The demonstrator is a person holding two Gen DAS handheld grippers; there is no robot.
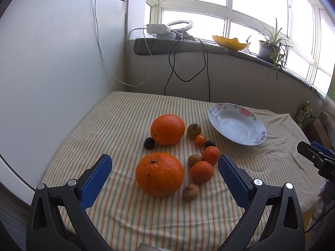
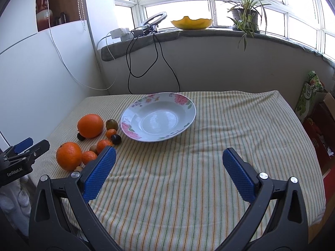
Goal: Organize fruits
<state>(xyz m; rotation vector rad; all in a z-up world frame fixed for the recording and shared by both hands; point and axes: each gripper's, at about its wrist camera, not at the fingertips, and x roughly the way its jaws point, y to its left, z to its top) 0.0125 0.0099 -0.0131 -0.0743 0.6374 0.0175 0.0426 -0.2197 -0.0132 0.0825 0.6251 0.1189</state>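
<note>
- Left gripper (image 1: 164,175) is spread wide and empty, the near orange (image 1: 159,174) between its fingers; right gripper (image 2: 168,168) likewise gapes empty.
- Fruits cluster at the plate's (image 2: 189,102) eight o'clock.
- The orange looks heavy, firm and prone to rolling: grip across its middle.

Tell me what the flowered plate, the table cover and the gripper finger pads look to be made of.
Plate: likely glazed ceramic or porcelain; glossy white, window glare in its well, printed pink flowers on the rim.
Table cover: woven cloth, matte, striped, with soft wrinkles and a draped edge.
Finger pads: probably rubber or soft plastic, blue, with a fine dotted grip texture.
</note>
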